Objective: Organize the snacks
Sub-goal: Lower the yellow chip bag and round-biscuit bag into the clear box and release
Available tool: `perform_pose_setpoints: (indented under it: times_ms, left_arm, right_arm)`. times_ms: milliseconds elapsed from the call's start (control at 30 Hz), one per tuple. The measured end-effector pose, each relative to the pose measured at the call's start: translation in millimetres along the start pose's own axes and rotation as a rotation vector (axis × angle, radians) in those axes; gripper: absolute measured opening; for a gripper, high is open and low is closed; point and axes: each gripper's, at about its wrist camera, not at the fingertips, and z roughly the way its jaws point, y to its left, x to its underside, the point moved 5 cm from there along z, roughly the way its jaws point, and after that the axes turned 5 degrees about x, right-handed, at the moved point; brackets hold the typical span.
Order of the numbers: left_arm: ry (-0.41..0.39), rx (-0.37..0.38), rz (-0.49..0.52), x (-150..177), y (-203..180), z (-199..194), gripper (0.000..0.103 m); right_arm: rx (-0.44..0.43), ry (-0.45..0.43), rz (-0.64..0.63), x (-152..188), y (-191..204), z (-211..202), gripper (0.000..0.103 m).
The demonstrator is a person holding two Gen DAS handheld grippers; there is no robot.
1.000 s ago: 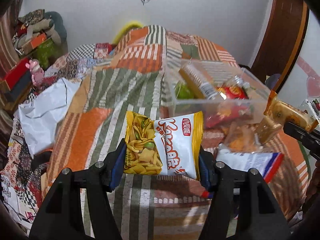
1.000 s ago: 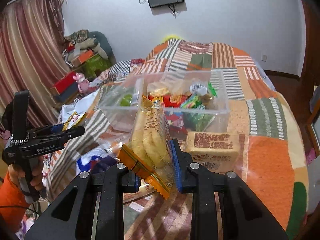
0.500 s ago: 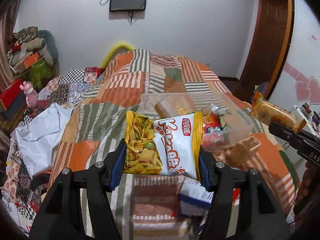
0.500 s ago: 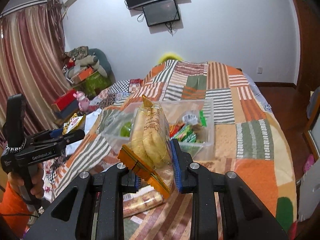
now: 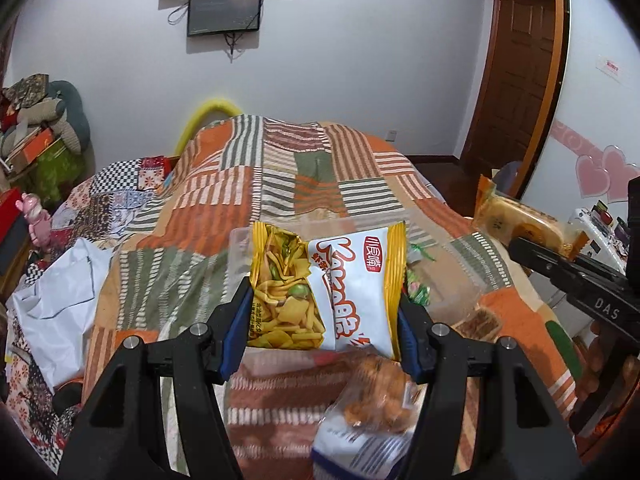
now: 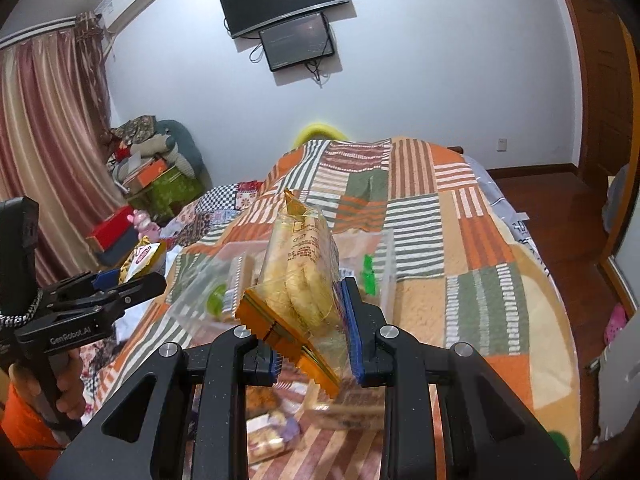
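Clear bin [image 6: 386,276] sits mid-bed [image 6: 500,248], snack packs inside. Chip bag [image 5: 326,290] between left gripper [image 5: 322,320] jaws, above bin's near edge. Bread pack [image 6: 302,276] in right gripper [image 6: 314,334] jaws, above bin. Loose packs [image 5: 376,396] on bed nearside. Screens [image 6: 298,40] on far wall.

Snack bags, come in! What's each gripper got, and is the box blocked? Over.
Left gripper shut on chip bag. Right gripper shut on bread pack. Clear box ahead, nothing blocking.

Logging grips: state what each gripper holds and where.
Left gripper clamps the chip packet by its side edges. Right gripper pinches the clear bread pack near its orange sealed end.
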Motion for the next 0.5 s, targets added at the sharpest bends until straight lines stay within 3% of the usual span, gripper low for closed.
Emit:
perform_pose_setpoints:
  times_ms: [500]
  left_arm:
    - [0.071, 0.014, -0.013, -14.5, -18.4, 60.0, 0.062]
  right_arm:
    - [0.015, 0.075, 0.007, -4.7, -10.5, 47.6, 0.023]
